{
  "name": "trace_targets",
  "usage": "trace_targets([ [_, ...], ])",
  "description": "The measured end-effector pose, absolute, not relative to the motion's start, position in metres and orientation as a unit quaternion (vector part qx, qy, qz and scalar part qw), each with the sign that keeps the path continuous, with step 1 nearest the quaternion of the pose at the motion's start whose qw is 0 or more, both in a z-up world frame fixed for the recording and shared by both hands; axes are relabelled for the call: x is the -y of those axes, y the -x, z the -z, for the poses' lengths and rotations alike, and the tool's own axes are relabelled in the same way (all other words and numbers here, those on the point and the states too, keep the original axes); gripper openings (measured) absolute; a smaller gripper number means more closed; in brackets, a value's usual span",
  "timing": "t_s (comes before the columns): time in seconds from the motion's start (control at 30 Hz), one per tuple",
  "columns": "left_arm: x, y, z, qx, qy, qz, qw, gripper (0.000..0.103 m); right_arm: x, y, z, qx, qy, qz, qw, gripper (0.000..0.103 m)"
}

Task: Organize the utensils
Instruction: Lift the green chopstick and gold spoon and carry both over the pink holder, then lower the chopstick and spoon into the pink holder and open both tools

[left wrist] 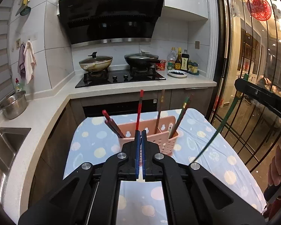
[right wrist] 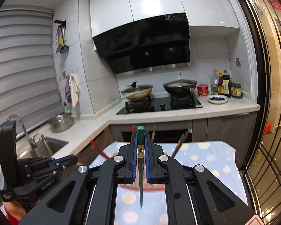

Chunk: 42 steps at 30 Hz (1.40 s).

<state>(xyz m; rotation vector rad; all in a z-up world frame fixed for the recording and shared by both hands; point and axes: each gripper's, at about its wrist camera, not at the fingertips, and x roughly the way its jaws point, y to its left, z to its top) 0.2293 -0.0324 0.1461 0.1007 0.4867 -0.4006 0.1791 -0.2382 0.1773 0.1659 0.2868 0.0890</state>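
While the right gripper [right wrist: 140, 142] clamps its blue-padded fingers [right wrist: 134, 150] on a dark green tapered chopstick [right wrist: 140, 168], whose square end pokes out past the fingertips, the left gripper [left wrist: 140, 136] has its fingers pressed together with nothing between them. Ahead of it, a pink perforated plastic utensil basket [left wrist: 164, 140] stands on the worktop [left wrist: 215, 150], which is covered in a pale blue spotted cloth. Red chopsticks [left wrist: 139, 108], a brown chopstick [left wrist: 160, 110] and a green-and-red pair [left wrist: 181, 114] lean upright in its compartments.
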Motion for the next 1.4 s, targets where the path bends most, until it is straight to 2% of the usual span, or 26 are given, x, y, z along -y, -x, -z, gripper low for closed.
trace_targets([
  [0.23,0.034,-0.273,-0.176,-0.222,-0.049,0.182,0.957,0.001,0.238,-0.234,-0.214,-0.112,-0.082,-0.022,0.990,0.007],
  [0.43,0.039,-0.308,-0.175,-0.231,-0.058,0.168,0.957,0.001,0.238,-0.275,-0.219,-0.114,-0.069,0.005,0.991,0.007],
  [1.03,0.050,-0.366,-0.136,-0.278,-0.057,0.168,0.944,0.002,0.233,-0.348,-0.157,-0.201,-0.047,0.010,0.978,0.007],
  [1.1,0.052,-0.367,-0.136,-0.274,-0.059,0.170,0.945,0.002,0.234,-0.348,-0.155,-0.203,-0.047,0.008,0.978,0.012],
  [1.17,0.052,-0.366,-0.137,-0.272,-0.061,0.163,0.946,0.021,0.233,-0.346,-0.155,-0.203,-0.046,0.007,0.978,0.036],
  [1.2,0.052,-0.364,-0.138,-0.269,-0.059,0.157,0.948,0.044,0.233,-0.343,-0.155,-0.200,-0.046,0.008,0.979,0.041],
  [1.23,0.051,-0.362,-0.138,-0.264,-0.058,0.151,0.951,0.056,0.233,-0.340,-0.155,-0.197,-0.044,0.010,0.979,0.041],
  [1.4,0.049,-0.351,-0.143,-0.255,-0.060,0.146,0.954,0.056,0.233,-0.323,-0.155,-0.193,-0.035,0.011,0.980,0.042],
])
